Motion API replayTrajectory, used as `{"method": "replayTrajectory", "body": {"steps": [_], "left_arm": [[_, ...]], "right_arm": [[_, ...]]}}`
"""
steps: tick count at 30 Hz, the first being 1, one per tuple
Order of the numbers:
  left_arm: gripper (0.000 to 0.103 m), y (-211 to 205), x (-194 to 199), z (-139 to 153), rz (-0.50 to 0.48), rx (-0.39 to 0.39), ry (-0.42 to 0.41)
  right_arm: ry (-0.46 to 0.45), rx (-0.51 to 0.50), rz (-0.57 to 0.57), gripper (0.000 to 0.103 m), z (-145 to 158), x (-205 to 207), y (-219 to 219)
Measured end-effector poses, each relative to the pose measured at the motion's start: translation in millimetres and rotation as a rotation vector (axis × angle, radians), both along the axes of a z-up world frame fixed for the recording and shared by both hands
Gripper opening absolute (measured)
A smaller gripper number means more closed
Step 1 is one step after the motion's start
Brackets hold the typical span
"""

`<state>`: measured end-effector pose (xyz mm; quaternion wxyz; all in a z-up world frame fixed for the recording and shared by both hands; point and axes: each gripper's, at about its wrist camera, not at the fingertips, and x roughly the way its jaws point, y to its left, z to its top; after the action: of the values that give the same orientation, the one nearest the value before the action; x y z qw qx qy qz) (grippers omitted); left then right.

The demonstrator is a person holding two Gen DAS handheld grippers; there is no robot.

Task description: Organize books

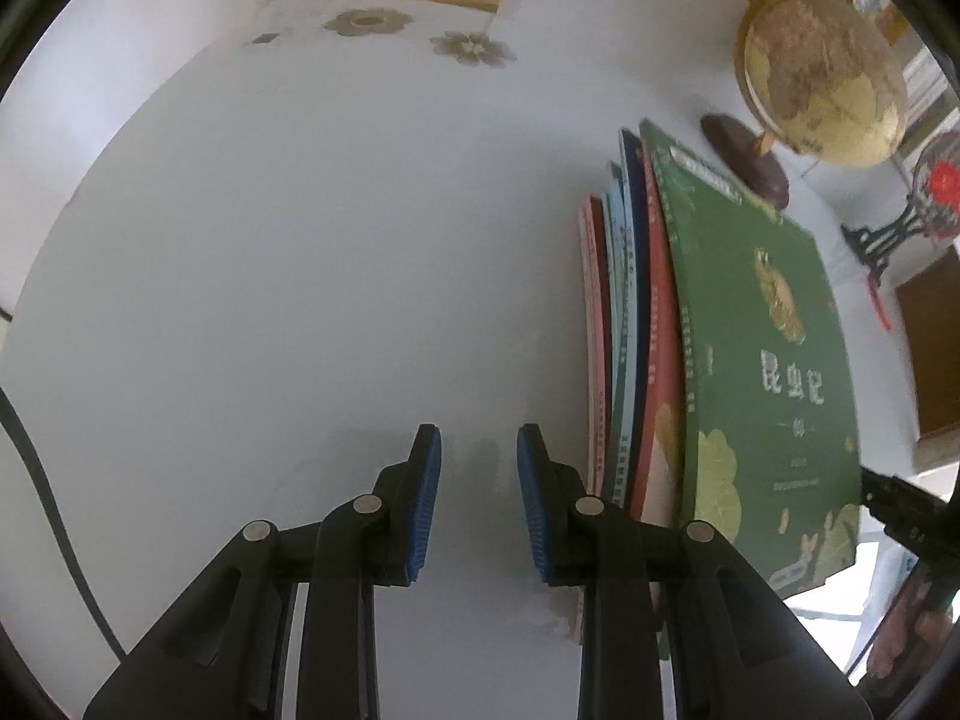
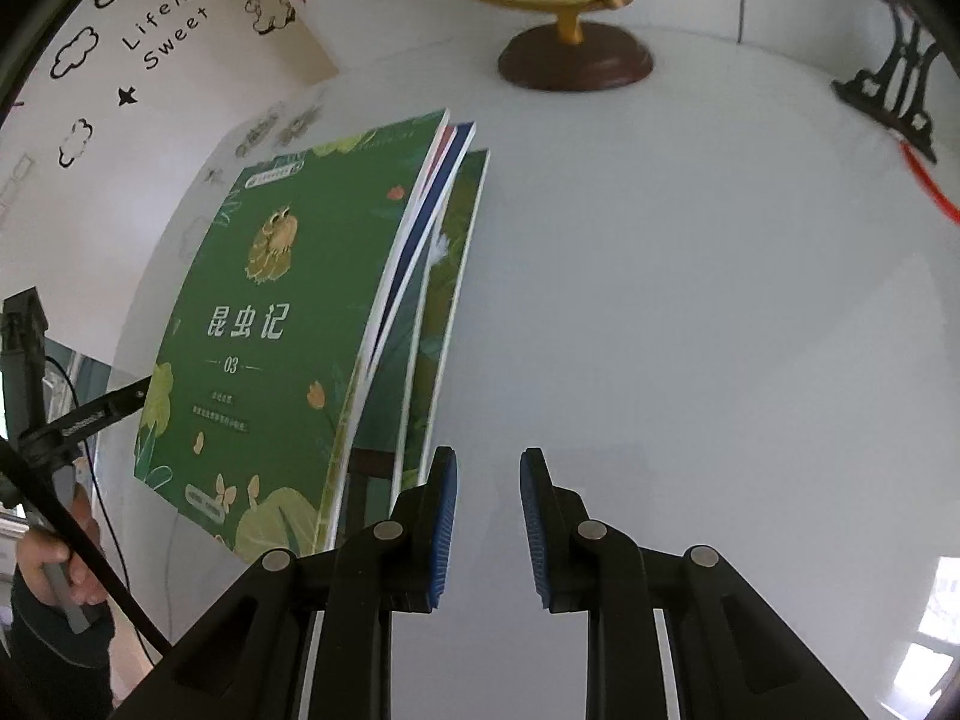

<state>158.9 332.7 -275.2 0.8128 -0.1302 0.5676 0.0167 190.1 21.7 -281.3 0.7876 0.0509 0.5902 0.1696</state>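
A stack of several thin books lies fanned on the white table [image 1: 300,240], topped by a green book [image 1: 762,360] with a frog on its cover. My left gripper [image 1: 479,438] hovers over bare table just left of the spines [image 1: 624,324], open with a narrow gap and nothing between its blue pads. In the right wrist view the same green book [image 2: 270,312] lies to the left. My right gripper [image 2: 489,462] is just right of the stack's page edges [image 2: 420,276], open with a narrow gap and nothing in it.
A yellow globe [image 1: 822,72] on a dark wooden base [image 2: 575,63] stands behind the stack. A black ornate stand [image 2: 894,84] is at the far right. A black cable [image 1: 42,480] runs at the left. A hand [image 2: 54,564] holds the other gripper's handle.
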Motion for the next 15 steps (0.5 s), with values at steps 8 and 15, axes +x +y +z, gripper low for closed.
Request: {"method": "replayTrajectory", "body": {"steps": [8,15], "left_arm": [[0.023,-5,1,0,-0.029,0.014,0.0],[0.023,-2,3,-5,-0.012,0.026,0.01]], "right_arm": [[0.035,-0.026,0.006,0.02,-11,10,13],[0.063,-0.018,0.007,0.02,-15,17,16]]}}
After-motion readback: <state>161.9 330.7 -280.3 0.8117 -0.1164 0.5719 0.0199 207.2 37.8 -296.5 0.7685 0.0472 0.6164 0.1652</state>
